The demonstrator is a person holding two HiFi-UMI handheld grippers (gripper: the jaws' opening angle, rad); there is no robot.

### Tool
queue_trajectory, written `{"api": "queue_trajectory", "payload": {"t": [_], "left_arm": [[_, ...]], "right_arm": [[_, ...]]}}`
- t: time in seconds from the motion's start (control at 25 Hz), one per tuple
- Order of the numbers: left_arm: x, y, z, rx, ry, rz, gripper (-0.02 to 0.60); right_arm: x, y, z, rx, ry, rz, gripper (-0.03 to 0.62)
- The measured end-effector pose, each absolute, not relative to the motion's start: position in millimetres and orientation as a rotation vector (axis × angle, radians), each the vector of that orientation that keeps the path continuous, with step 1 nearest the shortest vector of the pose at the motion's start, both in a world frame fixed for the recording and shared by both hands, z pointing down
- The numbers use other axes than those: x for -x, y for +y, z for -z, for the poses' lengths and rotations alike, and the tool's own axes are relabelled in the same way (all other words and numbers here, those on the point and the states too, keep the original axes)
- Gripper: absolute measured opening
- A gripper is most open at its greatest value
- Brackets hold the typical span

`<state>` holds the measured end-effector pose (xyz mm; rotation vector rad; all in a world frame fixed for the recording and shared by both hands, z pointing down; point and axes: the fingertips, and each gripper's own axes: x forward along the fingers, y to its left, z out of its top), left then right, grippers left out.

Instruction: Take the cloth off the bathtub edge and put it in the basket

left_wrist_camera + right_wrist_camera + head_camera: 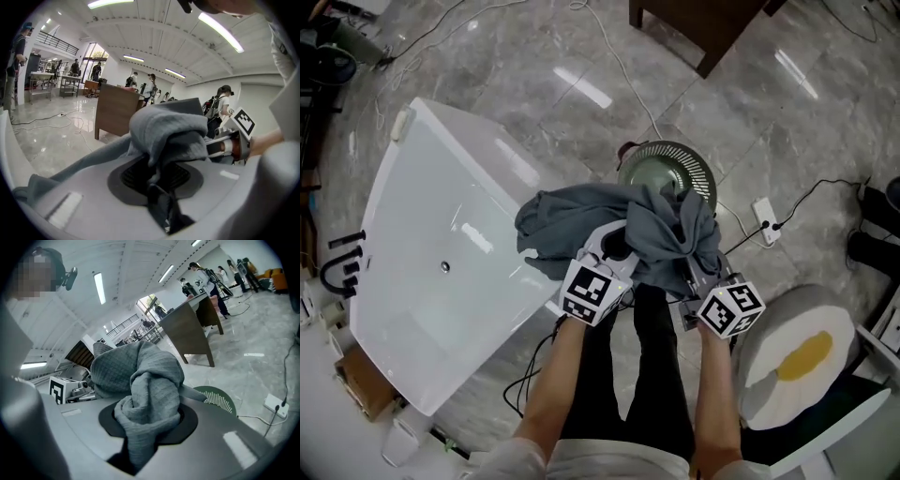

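Observation:
A grey cloth (609,220) hangs bunched in the air between the white bathtub (441,272) and the round green basket (667,173), and part of it drapes over the basket's near rim. My left gripper (622,248) is shut on a fold of the cloth (168,131), whose dark tail runs down between the jaws. My right gripper (694,270) is shut on another wad of the cloth (145,385). The two grippers are side by side, close together. In the right gripper view the basket (218,401) lies just beyond the cloth. The fingertips are hidden under fabric.
A dark wooden desk (703,28) stands on the marble floor beyond the basket. To the right lie a white power strip (766,220) with cables and a fried-egg cushion (797,361). A cardboard box (361,380) sits by the tub's near corner. People stand in the background.

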<state>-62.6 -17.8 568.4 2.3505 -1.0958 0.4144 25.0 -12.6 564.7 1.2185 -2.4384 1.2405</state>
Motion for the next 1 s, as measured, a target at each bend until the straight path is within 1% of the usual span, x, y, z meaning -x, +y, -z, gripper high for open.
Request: {"api": "queue_trajectory", "payload": {"t": [0.12,0.36,0.56,0.72,1.0], "left_arm": [[23,-32,-567,-2.367,-1.065,-0.388,0.14],[-59,-55,-562,-2.405,-0.964,-0.345,0.138],[-100,-71,-567,-2.419,-0.934,-0.334,0.132],[-93,-77,-586,-2.399,-0.938,-0.363,0.123],[-8,-94,-648,-2.278,-0.988,-0.453,0.118]], "right_arm": [[-65,-23,-560,-1.308,-2.43,-1.258,0.093],[-142,-42,-546,-1.433,-2.395,-1.187,0.092],[-182,-54,-548,-1.472,-2.37,-1.18,0.092],[-173,-60,-564,-1.444,-2.368,-1.203,0.093],[-85,-83,-612,-1.315,-2.349,-1.288,0.094]]}}
